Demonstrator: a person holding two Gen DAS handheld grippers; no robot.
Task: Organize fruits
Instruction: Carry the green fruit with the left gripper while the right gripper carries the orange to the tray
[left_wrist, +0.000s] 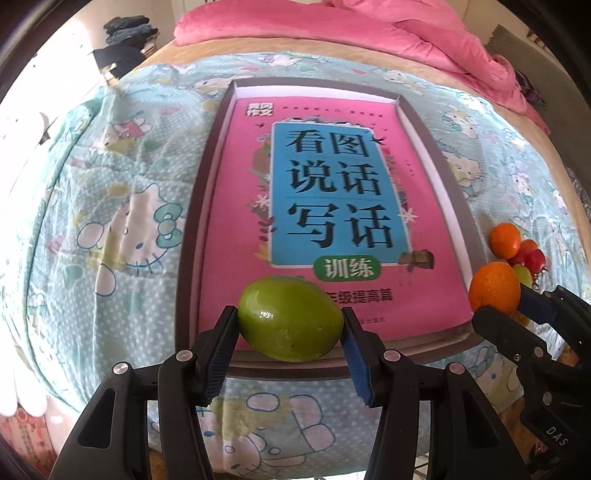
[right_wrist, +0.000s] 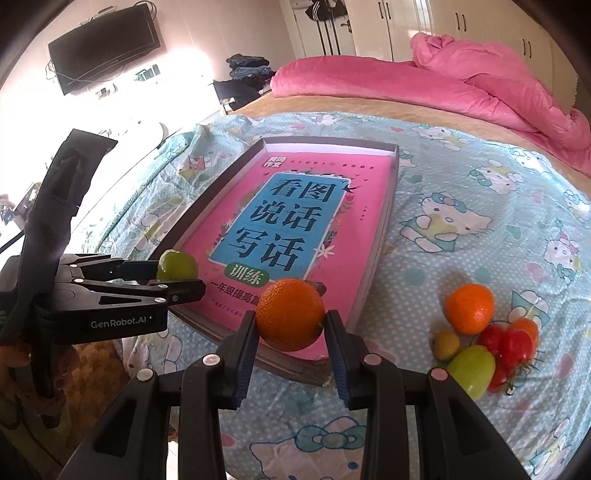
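Observation:
My left gripper (left_wrist: 290, 325) is shut on a green fruit (left_wrist: 290, 319), which hangs over the near edge of a shallow dark-rimmed tray (left_wrist: 192, 206). A pink book with a blue title panel (left_wrist: 332, 192) fills that tray. My right gripper (right_wrist: 290, 321) is shut on an orange (right_wrist: 290, 314) above the tray's near right corner (right_wrist: 380, 236). In the right wrist view the left gripper (right_wrist: 173, 278) and its green fruit (right_wrist: 177, 265) show at the left. In the left wrist view the right gripper (left_wrist: 495, 308) and its orange (left_wrist: 495, 288) show at the right.
On the blue cartoon-print bedsheet (right_wrist: 480, 192), right of the tray, lies a pile of fruit: another orange (right_wrist: 469, 308), red tomatoes (right_wrist: 511, 347), a green fruit (right_wrist: 472, 369) and a small brownish fruit (right_wrist: 446, 344). A pink quilt (right_wrist: 443, 85) is heaped at the far end of the bed.

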